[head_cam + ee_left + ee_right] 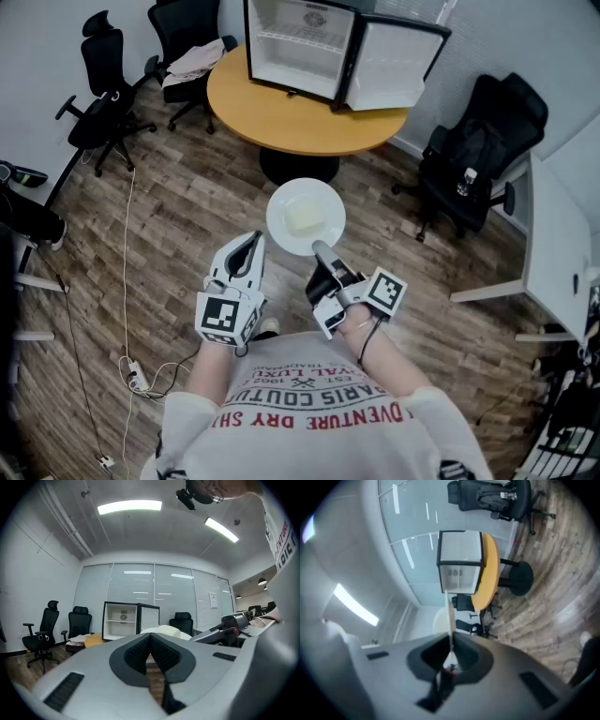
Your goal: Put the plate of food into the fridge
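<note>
Plate (281, 228) with pale food (305, 218) on it is pinched by its rim in the right gripper (320, 249), whose jaws are almost all the way closed on it. It sits at 12 o'clock from that gripper, up over the wood floor (187, 206). At 9 o'clock, the left gripper (251, 246) is closed and holds nothing. Farther off at 12 o'clock, the open fridge (298, 42) stands on a round table (281, 117).

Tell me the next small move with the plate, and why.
Probably carry the plate forward toward the mini fridge on the round table: the right hand-held gripper pinches the plate's rim, the fridge door stands open, and wooden floor lies between them.
</note>
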`<state>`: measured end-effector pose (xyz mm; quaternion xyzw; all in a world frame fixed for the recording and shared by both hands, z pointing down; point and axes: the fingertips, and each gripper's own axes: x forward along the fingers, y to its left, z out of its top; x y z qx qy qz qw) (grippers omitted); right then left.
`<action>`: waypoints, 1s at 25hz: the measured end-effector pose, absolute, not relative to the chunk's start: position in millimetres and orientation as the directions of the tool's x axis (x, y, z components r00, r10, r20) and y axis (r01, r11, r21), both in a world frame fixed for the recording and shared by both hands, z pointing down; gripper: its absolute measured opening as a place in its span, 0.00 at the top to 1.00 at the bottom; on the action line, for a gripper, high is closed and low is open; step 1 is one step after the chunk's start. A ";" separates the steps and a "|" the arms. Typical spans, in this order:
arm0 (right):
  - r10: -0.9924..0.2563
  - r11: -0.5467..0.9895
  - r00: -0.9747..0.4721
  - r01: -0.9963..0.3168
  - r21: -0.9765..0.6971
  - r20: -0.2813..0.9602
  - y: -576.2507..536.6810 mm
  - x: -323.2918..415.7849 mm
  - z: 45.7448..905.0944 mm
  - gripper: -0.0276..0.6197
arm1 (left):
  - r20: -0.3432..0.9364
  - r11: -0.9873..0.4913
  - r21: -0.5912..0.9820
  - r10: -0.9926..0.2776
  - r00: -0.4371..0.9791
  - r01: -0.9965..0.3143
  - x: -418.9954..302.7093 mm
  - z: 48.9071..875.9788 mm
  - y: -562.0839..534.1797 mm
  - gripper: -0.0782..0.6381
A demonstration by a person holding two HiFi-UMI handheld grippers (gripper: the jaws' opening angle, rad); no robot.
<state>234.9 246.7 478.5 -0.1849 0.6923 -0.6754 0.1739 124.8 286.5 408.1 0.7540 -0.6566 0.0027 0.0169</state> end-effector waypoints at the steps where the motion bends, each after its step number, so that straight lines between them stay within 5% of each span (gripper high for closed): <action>1: -0.492 0.018 -0.871 -0.019 -1.000 0.008 246.3 234.2 478.2 0.90 | 0.028 -0.136 0.024 -0.990 0.137 -0.990 124.0 408.7 286.2 0.85; 25: -0.538 -0.017 -0.840 -0.065 -0.998 0.063 241.6 159.4 491.8 0.90 | 0.050 -0.172 0.045 -0.983 0.175 -0.984 38.9 423.7 286.6 0.85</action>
